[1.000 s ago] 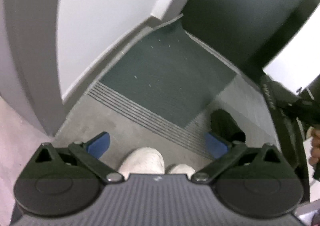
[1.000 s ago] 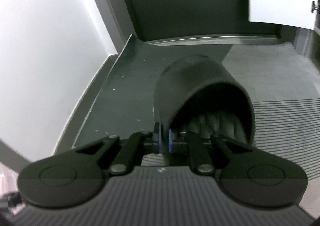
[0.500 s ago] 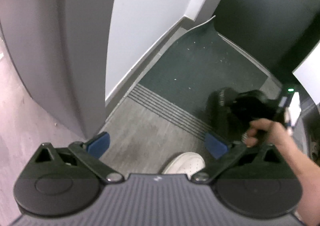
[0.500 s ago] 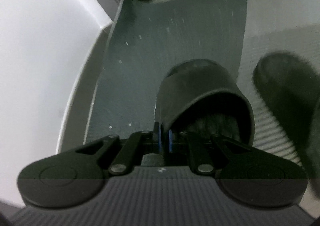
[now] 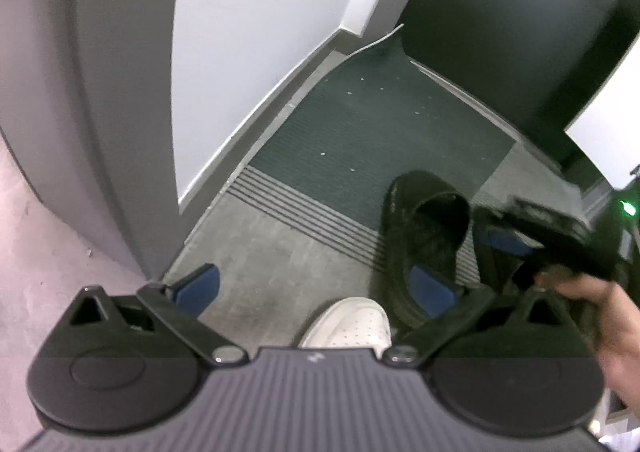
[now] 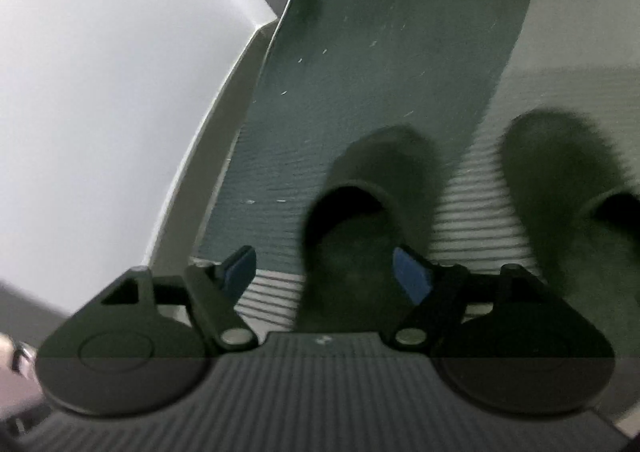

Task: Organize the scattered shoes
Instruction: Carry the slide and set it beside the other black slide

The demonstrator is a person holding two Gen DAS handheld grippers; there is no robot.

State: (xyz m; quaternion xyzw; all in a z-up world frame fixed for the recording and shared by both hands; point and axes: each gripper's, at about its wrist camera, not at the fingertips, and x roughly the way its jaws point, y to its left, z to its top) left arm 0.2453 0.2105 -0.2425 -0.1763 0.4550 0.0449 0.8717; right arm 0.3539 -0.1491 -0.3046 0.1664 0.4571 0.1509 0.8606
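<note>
Slippers: two dark slippers sat side by side on the floor; the left slipper (image 6: 360,220) lay half on the dark green mat (image 6: 380,64) and half on the ribbed grey strip, the right slipper (image 6: 568,188) just beside it on the grey part, both toes pointing away from me.
Right fingers: my right gripper (image 6: 326,272) had just been opening; its blue pads stood spread to either side of the left slipper's heel, not pressing on it.
Left fingers: my left gripper (image 5: 316,286) hung spread wide over bare grey floor, nothing between the pads.
Left view: one slipper (image 5: 424,236) showed at the mat's edge, with my right hand (image 5: 592,312) and its blurred gripper beside it.
Foot: a white shoe toe (image 5: 352,322) showed below my left gripper.
Surroundings: a white wall (image 5: 256,32) ran along the mat.
</note>
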